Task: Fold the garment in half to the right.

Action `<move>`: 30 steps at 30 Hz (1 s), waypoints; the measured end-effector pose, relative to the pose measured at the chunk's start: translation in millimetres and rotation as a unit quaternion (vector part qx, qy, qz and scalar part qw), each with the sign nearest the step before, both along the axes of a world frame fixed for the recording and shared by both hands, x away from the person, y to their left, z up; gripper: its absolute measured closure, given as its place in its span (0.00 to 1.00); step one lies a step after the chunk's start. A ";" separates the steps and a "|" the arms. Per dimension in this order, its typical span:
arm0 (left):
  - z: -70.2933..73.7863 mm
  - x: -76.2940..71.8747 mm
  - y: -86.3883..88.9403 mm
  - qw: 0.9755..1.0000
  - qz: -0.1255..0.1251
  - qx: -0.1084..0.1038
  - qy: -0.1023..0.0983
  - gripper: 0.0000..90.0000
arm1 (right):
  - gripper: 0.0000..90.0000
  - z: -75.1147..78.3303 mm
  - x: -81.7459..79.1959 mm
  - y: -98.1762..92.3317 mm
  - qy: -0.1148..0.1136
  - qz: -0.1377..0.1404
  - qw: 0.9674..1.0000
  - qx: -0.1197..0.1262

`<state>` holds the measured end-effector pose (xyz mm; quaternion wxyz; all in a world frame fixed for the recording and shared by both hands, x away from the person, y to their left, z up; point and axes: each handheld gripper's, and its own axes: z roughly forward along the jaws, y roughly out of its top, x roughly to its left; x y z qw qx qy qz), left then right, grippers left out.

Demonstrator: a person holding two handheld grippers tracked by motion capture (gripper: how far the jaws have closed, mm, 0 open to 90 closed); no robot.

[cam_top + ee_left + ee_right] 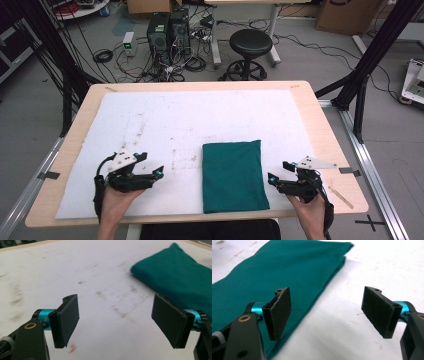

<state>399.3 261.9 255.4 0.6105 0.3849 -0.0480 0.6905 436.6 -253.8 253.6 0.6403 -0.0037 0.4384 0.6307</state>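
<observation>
A folded dark green cloth (233,175) lies flat on the white mat (165,120), near the table's front edge and a little right of centre. My left gripper (159,172) hovers well to the cloth's left, jaws wide apart and empty. In the left gripper view the cloth (175,277) lies ahead to the right, beyond the open left gripper (120,320). My right gripper (271,179) sits just off the cloth's right edge, open, holding nothing. In the right gripper view the cloth (274,270) spreads ahead on the left, its edge running under the open right gripper (329,312).
The mat covers most of a light wooden table (327,145) and carries faint brown stains (175,155). A thin wooden stick (341,196) lies on the table's right front corner. Behind the table stand a black stool (250,47), computer towers (167,30) and tangled cables.
</observation>
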 end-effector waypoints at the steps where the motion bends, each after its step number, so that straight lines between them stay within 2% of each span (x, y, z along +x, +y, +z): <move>1: 0.5 0.0 7.4 1.000 0.000 -0.007 0.001 0.25 | 0.27 1.9 0.6 -2.7 -0.001 0.001 1.000 0.004; 6: -0.7 1.5 39.3 0.999 -0.002 -0.045 0.000 0.25 | 0.28 8.4 2.5 -13.2 0.006 0.009 1.000 0.020; 11: -6.6 5.5 64.9 0.997 0.000 -0.079 -0.006 0.25 | 0.28 9.0 2.7 -17.9 0.006 0.013 1.000 0.027; 16: -10.4 6.4 85.8 0.995 0.005 -0.102 -0.012 0.25 | 0.28 7.9 0.7 -22.5 0.000 0.016 0.999 0.034; 21: -12.7 6.7 94.3 0.994 0.002 -0.110 -0.010 0.25 | 0.28 7.0 1.0 -26.4 0.001 0.017 0.999 0.041; 30: -12.3 9.4 93.5 0.994 0.006 -0.109 -0.007 0.25 | 0.29 4.2 -0.2 -32.1 -0.001 0.020 0.999 0.046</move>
